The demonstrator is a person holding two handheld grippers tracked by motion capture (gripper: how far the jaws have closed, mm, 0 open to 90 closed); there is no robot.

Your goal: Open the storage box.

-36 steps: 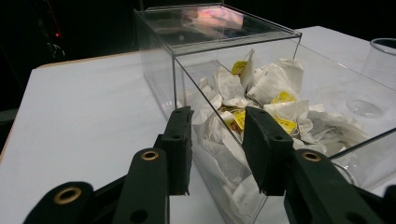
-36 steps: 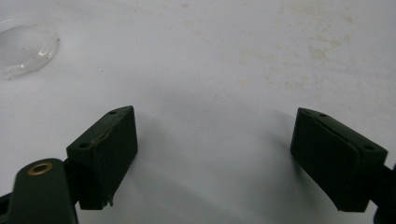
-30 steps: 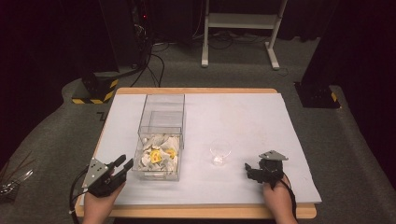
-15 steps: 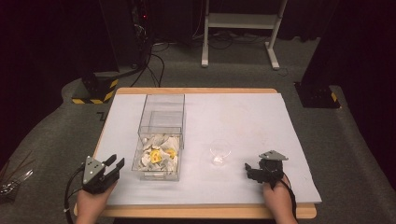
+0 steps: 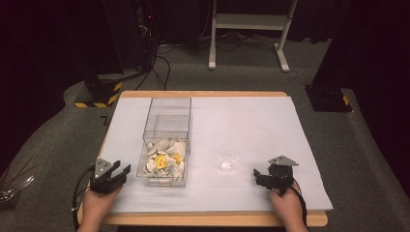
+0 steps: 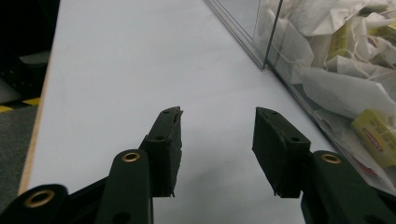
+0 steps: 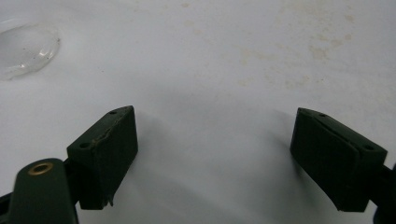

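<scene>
A clear plastic box [image 5: 167,126] stands left of the table's middle, its near compartment full of white and yellow tea bags [image 5: 164,162]. My left gripper [image 5: 121,169] sits low over the white sheet just left of the box. Its jaws have just been opening and stand open with nothing between them. In the left gripper view the left gripper [image 6: 217,112] points along the box wall [image 6: 280,60], with tea bags [image 6: 336,56] behind it. My right gripper [image 5: 257,177] rests near the front right, open and empty. A small clear cup [image 5: 227,157] stands to its left. In the right gripper view the right gripper [image 7: 212,112] has the cup [image 7: 25,49] at the far left.
A white sheet [image 5: 251,125] covers the wooden table [image 5: 203,220]. The box's far compartment [image 5: 169,113] holds nothing. Cables, a yellow-and-black striped base [image 5: 99,94] and a white stand [image 5: 249,29] lie on the floor beyond the table.
My left gripper has sunk toward the table and drawn back from the box, and its jaws have spread wider. The right gripper has not moved.
</scene>
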